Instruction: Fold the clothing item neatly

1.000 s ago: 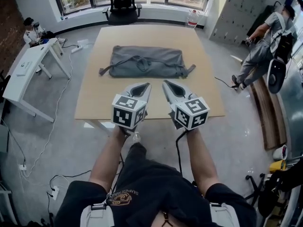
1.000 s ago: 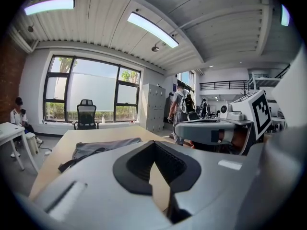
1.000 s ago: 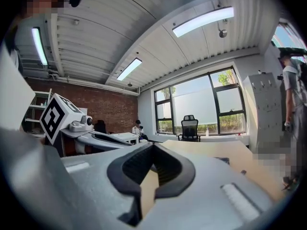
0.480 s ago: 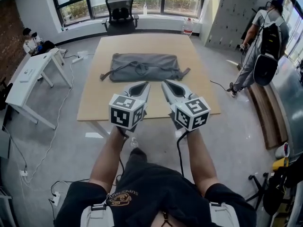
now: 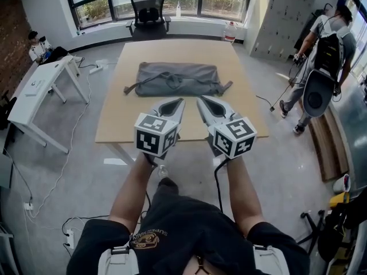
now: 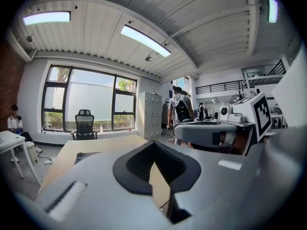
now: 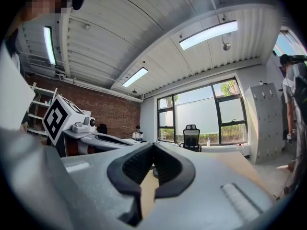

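Your grey clothing item [image 5: 178,79] lies flat across the far half of the light wooden table [image 5: 243,59], ahead of you. It is folded into a long, wrinkled band running left to right, with a narrow strip poking out at each end.

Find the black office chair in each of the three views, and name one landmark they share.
Head view: black office chair at top centre, beyond the wooden table.
Left gripper view: chair left of centre, against the windows.
Right gripper view: chair right of centre, against the windows.
Shared landmark: the wooden table before it.
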